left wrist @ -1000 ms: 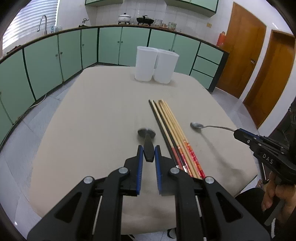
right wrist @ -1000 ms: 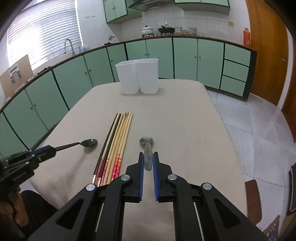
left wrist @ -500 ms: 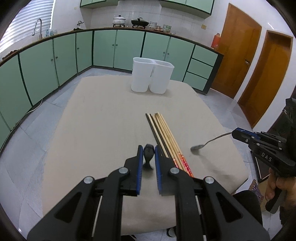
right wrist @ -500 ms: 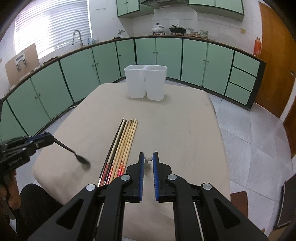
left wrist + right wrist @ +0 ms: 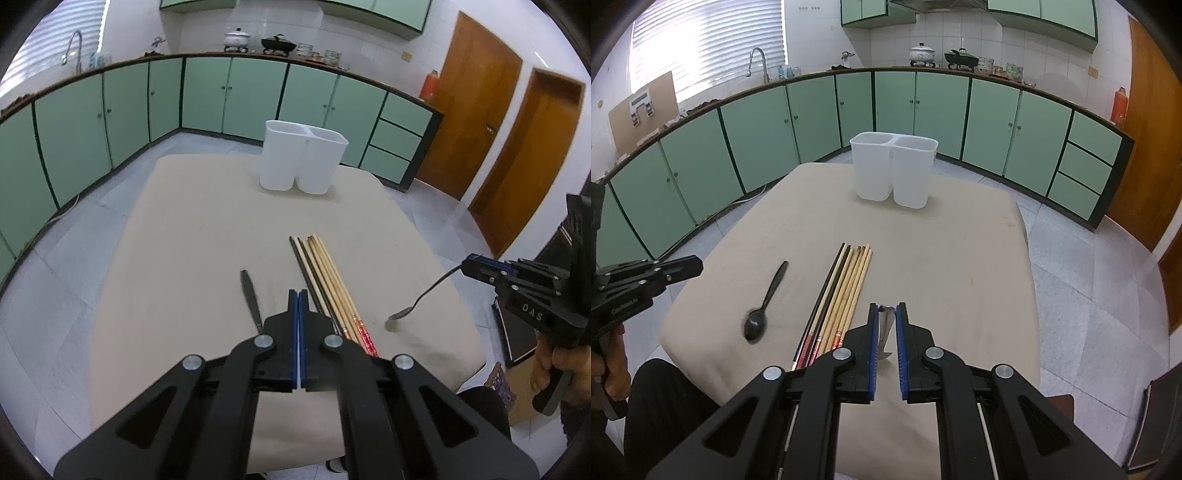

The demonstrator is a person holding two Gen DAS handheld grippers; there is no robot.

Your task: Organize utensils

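A black spoon (image 5: 764,303) lies on the beige table (image 5: 960,258), left of a row of several chopsticks (image 5: 842,295); in the left wrist view its handle (image 5: 249,293) shows left of my fingers. My left gripper (image 5: 297,295) is shut and empty above the table; it also shows in the right wrist view (image 5: 696,265). My right gripper (image 5: 886,314) is shut on a silver spoon (image 5: 884,328). In the left wrist view the right gripper (image 5: 467,266) holds the silver spoon (image 5: 417,301) with its bowl hanging down. A white two-compartment holder (image 5: 892,170) stands at the table's far side.
Chopsticks (image 5: 328,284) lie just right of my left fingers. Green cabinets (image 5: 812,122) ring the room. Wooden doors (image 5: 480,110) stand at right. Tiled floor surrounds the table.
My left gripper has let go of the black spoon, which now lies on the table, and the jaws have shut fully. My right gripper has lifted higher with the silver spoon.
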